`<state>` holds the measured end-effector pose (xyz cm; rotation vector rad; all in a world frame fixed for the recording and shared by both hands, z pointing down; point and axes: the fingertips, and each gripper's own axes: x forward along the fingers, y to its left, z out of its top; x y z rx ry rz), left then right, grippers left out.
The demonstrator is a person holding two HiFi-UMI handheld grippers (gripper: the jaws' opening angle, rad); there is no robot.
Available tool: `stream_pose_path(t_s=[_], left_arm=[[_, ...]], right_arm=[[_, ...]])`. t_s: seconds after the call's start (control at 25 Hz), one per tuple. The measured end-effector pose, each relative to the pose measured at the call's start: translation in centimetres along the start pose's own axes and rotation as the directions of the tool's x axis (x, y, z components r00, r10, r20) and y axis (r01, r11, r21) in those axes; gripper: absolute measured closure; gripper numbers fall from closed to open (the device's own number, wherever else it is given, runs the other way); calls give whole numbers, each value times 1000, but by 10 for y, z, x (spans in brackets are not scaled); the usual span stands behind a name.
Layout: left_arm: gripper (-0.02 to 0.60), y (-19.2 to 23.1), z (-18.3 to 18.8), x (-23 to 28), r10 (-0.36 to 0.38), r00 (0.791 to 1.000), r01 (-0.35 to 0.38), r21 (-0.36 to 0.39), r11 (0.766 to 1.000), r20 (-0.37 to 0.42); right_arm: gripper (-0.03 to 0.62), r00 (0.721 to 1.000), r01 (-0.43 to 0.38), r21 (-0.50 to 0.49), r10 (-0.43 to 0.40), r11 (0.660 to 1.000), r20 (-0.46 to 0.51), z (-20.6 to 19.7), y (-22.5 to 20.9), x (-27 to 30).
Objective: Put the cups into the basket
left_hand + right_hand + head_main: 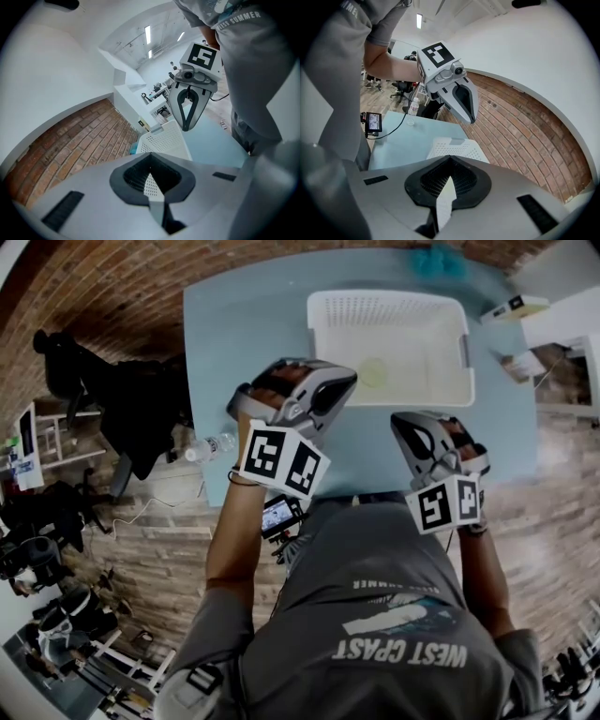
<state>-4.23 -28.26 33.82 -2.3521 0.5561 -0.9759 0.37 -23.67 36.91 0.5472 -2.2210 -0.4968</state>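
Note:
A white perforated basket (441,315) stands at the far middle of the light blue table (244,343). One pale round cup (373,372) lies inside it near the front wall. My left gripper (347,382) hovers above the table just before the basket's near left corner, jaws shut and empty. My right gripper (401,424) hangs to its right, nearer the table's front edge, also shut on nothing. The basket (164,140) shows beyond my left gripper (151,182), and the basket (454,147) also lies ahead of my right gripper (447,187).
A clear water bottle (211,446) stands at the table's left edge. A small screen device (281,515) with a cable sits at the front edge. A teal object (439,261) lies at the far edge. White furniture (558,324) stands at right, dark chairs (141,409) at left.

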Motion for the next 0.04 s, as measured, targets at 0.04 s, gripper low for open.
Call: stream_pose_path(t_s=[0.04], left_arm=[[580,-2,2,-2,0,1000,0,0,1000,0]], right_arm=[[580,1000,0,0,0,1000,-1,1,3,-4]])
